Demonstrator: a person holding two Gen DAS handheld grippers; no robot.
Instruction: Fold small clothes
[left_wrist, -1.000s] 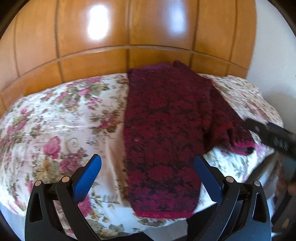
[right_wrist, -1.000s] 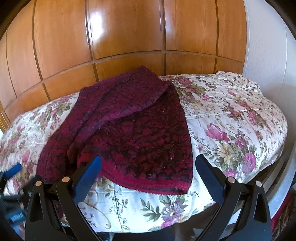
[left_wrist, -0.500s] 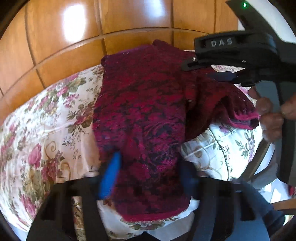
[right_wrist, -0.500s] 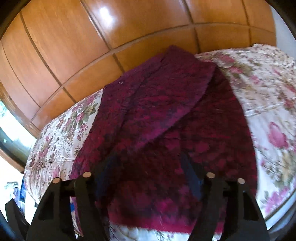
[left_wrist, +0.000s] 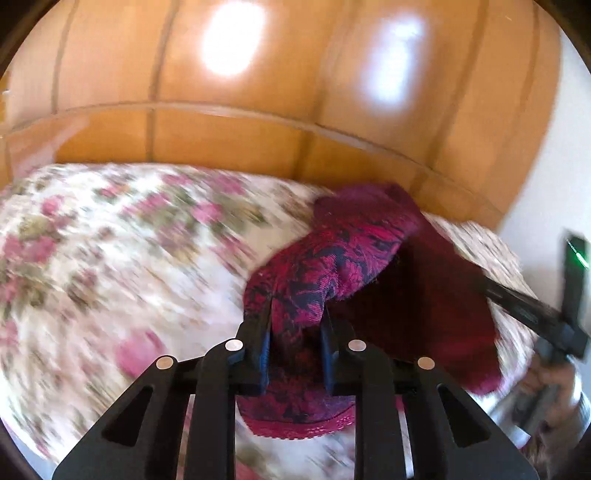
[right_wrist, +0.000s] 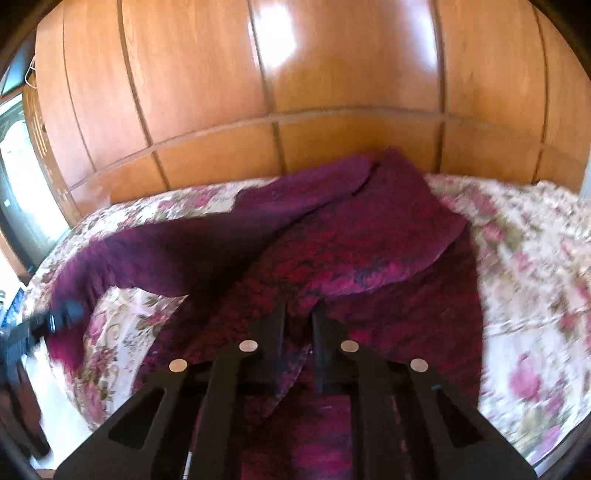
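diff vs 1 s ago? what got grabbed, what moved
Both tongs went from open and clear of the cloth to shut on it. The left tongs now pinch the near end of the red sweater and lift it off the bedspread; the right tongs clamp a fold of it. The sweater's far end stays by the wooden headboard.

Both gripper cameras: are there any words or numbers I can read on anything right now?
None can be read.
The right gripper, seen from the left gripper, shows only a green light, no legible letters.
The maroon garment, floral bedspread and wooden headboard carry patterns only, no writing.
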